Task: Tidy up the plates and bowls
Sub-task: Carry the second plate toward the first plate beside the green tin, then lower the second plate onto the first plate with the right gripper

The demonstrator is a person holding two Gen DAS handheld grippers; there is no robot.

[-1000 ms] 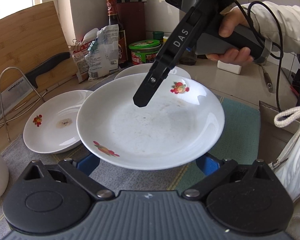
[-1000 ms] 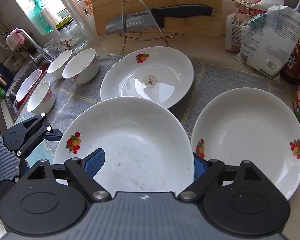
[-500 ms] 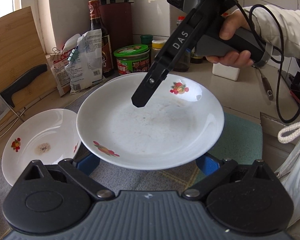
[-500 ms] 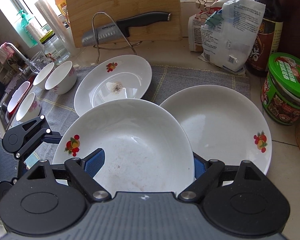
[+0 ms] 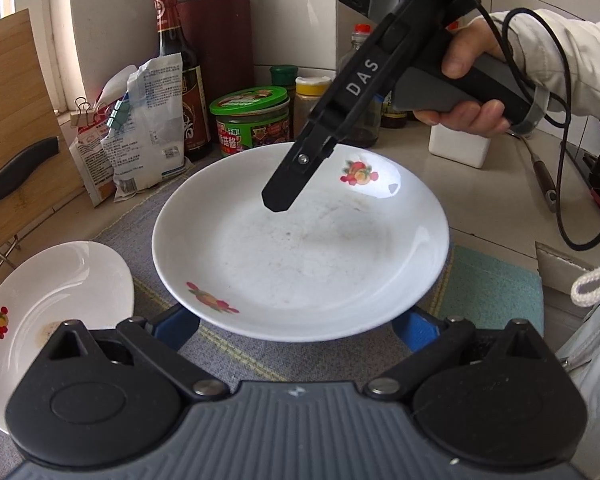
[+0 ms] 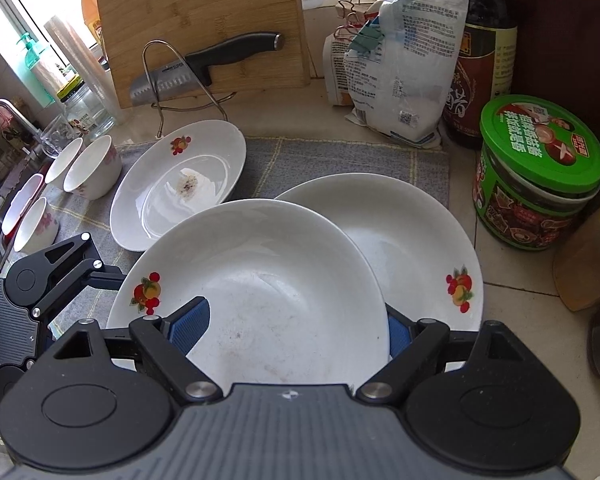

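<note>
Held plate (image 6: pixel 268 280) hides near part of second plate (image 6: pixel 412 240); stained plate (image 5: pixel 52 300) partly behind left gripper body; sauce bottle (image 6: pixel 480 60) top cut off.

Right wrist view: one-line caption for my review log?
Both grippers carry a plate over a second plate on the grey mat.

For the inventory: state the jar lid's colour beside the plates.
Bright green lid on the round printed jar, clearest in the right wrist view.

White plate (image 5: pixel 300 248), red-orange fruit motifs; grey mat (image 6: pixel 340 164), yellow grid; green-lidded jar (image 6: pixel 540 168).
</note>
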